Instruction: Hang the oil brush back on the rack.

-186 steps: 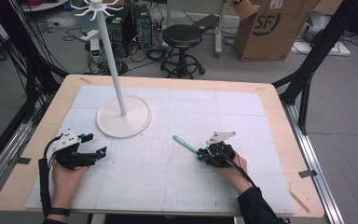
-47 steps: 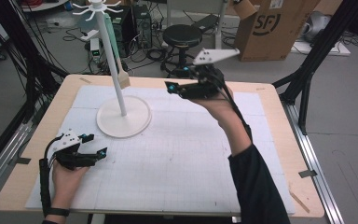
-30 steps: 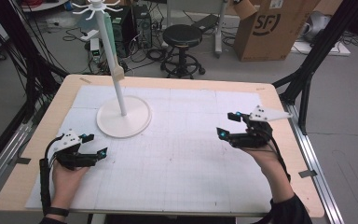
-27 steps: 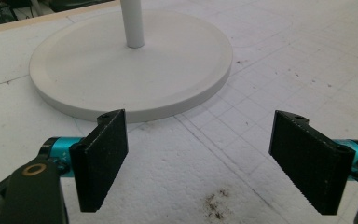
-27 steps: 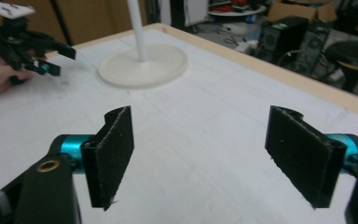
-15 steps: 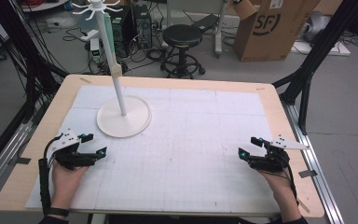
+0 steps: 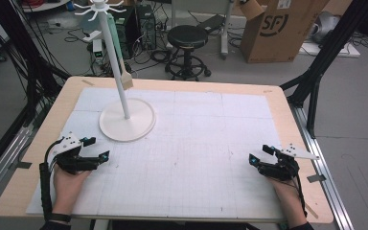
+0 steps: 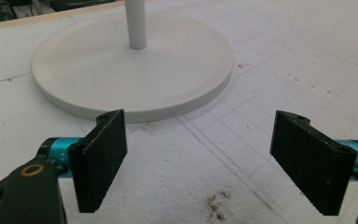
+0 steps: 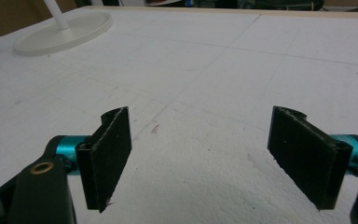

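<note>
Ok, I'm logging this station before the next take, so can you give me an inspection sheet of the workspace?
Surface: white gridded mat on a wooden table, some dark specks.
Job's things: white hook stand at rear left; a green-handled brush hangs from it.
Clutter: nothing seen.
Grippers: left gripper and right gripper both open, empty, resting near the front edge.
Cables: black cable along the left forearm.
Surroundings: stool, cardboard box, floor wiring.

The top of the tall white hook stand is cut off by the high view's upper edge, its pole is cropped in the left gripper view, and the brown cardboard box runs past the frame.
</note>
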`<state>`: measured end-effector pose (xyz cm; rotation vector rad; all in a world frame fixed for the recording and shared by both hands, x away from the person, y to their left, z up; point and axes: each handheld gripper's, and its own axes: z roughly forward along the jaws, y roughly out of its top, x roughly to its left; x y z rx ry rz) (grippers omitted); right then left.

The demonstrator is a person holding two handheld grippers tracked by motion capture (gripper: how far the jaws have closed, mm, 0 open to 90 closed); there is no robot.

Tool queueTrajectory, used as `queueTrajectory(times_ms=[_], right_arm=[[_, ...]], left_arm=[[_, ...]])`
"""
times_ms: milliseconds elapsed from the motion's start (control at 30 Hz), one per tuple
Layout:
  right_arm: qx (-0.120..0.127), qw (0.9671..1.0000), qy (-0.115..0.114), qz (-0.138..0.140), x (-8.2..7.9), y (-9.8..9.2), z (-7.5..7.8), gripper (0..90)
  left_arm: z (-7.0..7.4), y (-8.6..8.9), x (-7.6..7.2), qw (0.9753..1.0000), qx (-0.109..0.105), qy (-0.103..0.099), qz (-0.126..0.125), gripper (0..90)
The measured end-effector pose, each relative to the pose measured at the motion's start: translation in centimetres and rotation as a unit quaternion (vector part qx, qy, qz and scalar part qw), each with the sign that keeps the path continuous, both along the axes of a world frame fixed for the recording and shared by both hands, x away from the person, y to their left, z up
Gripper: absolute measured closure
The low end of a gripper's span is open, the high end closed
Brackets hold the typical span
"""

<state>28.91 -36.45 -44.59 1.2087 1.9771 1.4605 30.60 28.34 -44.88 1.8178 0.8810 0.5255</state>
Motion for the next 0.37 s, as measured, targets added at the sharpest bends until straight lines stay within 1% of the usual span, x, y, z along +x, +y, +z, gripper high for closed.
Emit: queueTrajectory(times_ms=[67,133,367], right_arm=[[0.006,1.0,-0.003,-0.004,0.02,-0.1,-0.04,21.1],[0.01,0.9999,0.003,-0.006,0.02,-0.16,-0.04,21.2],[0.008,0.9999,0.006,-0.006,0.15,-0.14,-0.11,21.3]], left_arm=[[0.0,-0.01,-0.01,1.0,0.0,0.0,0.0,19.3],[0.0,-0.03,-0.02,1.0,0.001,-0.001,0.0,19.3],[0.0,-0.02,-0.02,1.0,0.0,-0.001,0.001,19.1]])
